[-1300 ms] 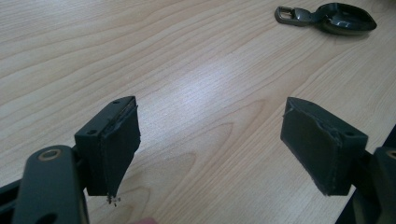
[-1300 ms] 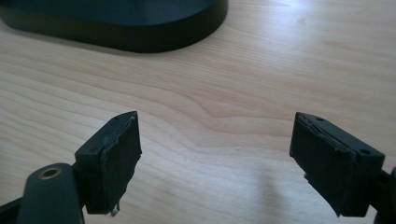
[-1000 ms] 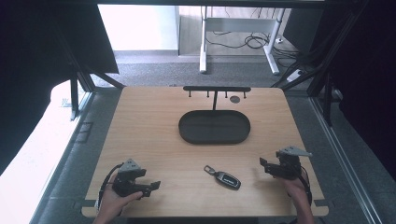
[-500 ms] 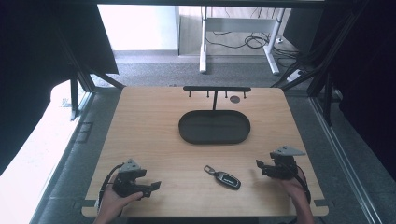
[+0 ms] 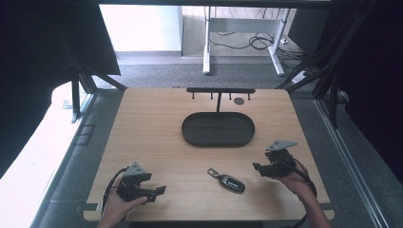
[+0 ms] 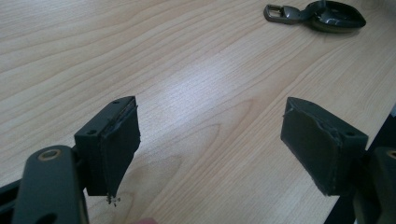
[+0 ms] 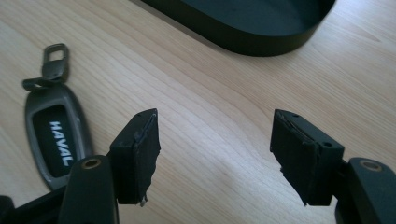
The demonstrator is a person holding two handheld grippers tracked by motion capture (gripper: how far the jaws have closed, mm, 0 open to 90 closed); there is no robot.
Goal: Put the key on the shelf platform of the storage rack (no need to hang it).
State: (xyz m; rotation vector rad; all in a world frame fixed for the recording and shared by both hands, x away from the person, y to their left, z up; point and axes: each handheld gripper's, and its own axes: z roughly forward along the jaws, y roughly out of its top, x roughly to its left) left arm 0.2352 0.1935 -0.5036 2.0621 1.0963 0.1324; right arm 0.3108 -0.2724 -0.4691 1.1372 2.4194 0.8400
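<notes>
Key fob (image 5: 229, 181), dark, marked HAVAL, lies flat on the desk (image 5: 157, 128) near the front edge, between the two hands, its metal loop pointing toward the left tongs' side and slightly away from the person. Right tongs (image 5: 260, 169) sit just beside the fob, closer to it than the left tongs (image 5: 159, 191), so the step in hand reads as a right-hand approach to pick it up. Judgement on doing it well: the fob is thin and lies flush on the wood, so the tongs should come in low, straddle the narrow width of the body rather than its length, and close on the thicker body, not the loop (image 7: 53, 60), which would likely swing. Dragging a pad on the desk risks pushing the fob away. Black oval tray (image 5: 218, 129) stands well apart at mid-desk, in front of a small hook rack (image 5: 220, 90); it seems a likely destination, though that is a guess. Right tongs: jaws wide apart, nothing between them, pads over bare wood with the fob off to one side in the right gripper view. Left tongs: jaws equally wide, empty, low over the desk, fob far off.
</notes>
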